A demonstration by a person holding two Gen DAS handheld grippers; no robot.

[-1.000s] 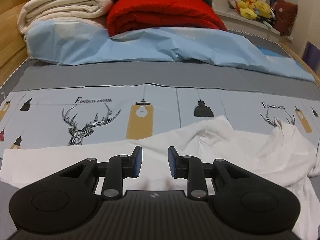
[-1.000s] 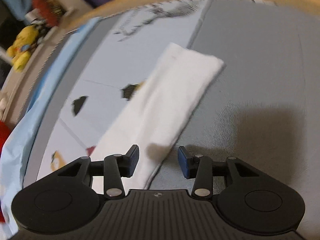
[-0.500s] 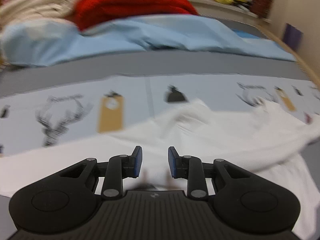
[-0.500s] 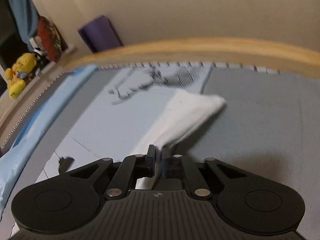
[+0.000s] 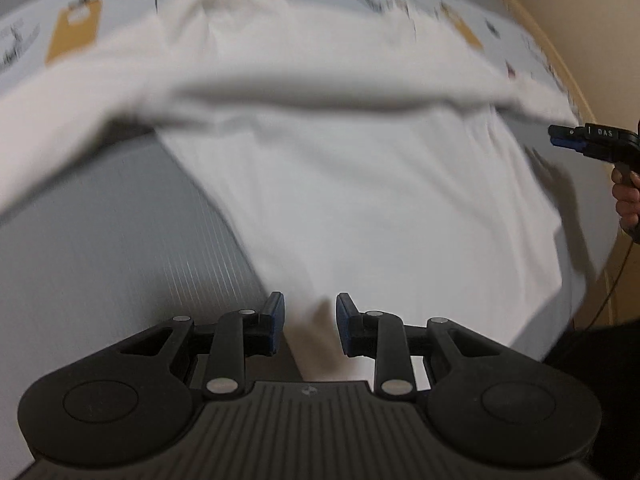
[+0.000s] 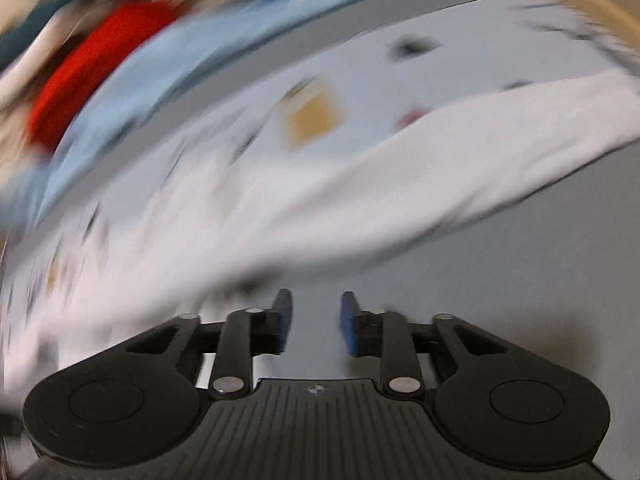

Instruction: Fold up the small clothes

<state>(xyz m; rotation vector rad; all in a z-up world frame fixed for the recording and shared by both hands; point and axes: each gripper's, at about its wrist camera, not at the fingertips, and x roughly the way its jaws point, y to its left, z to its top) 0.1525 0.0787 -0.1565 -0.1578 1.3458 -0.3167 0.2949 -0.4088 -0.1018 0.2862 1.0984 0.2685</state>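
Observation:
A white long-sleeved shirt [image 5: 352, 184] lies spread on the bed, sleeves stretched out to left and right. My left gripper [image 5: 310, 320] points down at the shirt's near edge. Its jaws stand apart, with cloth lying under the gap but not pinched. In the blurred right wrist view the shirt's sleeve [image 6: 460, 168] runs across the frame. My right gripper [image 6: 316, 320] hangs over bare grey sheet just below that sleeve; its jaws are opening and nothing is between them. The right gripper [image 5: 558, 138] also shows at the far right of the left wrist view, beside the sleeve end.
The bed has a grey sheet [image 5: 100, 248] and a pale blue printed cover [image 5: 72, 28]. A red blanket [image 6: 100, 76] and a light blue quilt [image 6: 168, 64] lie at the far end. A wooden bed rail [image 5: 568, 64] runs along the right. A hand [image 5: 628, 200] holds the right gripper.
The left gripper tipped downward and came in over the shirt's near edge. The right gripper shut on the sleeve end half a second ago, then let go and swung round with its jaws apart.

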